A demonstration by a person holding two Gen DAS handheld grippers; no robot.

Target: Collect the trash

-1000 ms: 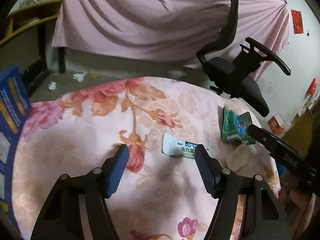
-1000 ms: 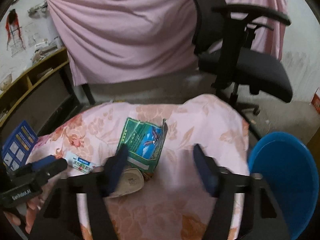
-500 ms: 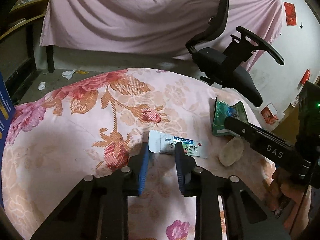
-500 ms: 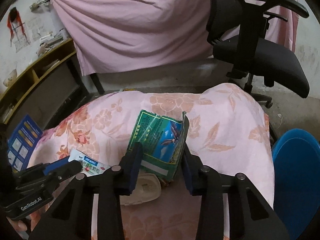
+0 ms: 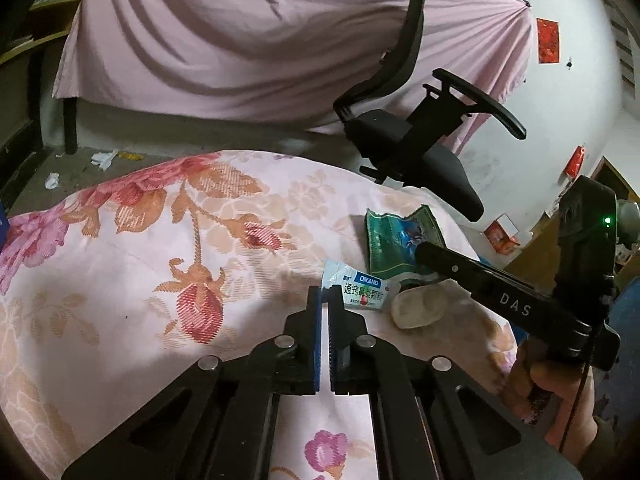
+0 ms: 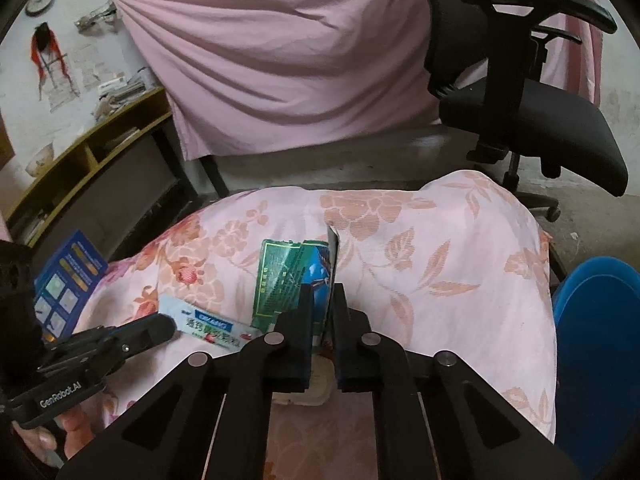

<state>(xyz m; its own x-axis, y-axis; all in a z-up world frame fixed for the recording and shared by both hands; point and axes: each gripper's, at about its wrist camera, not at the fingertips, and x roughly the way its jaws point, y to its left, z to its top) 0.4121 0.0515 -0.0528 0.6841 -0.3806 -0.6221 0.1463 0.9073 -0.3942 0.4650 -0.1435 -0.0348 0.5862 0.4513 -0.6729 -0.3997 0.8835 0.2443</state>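
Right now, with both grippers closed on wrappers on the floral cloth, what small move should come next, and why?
Probably lift both. The left gripper pinches the edge of the white sachet and the right gripper clamps the green packet; both wrappers lie on the cloth. The blue bin is beside the right gripper.
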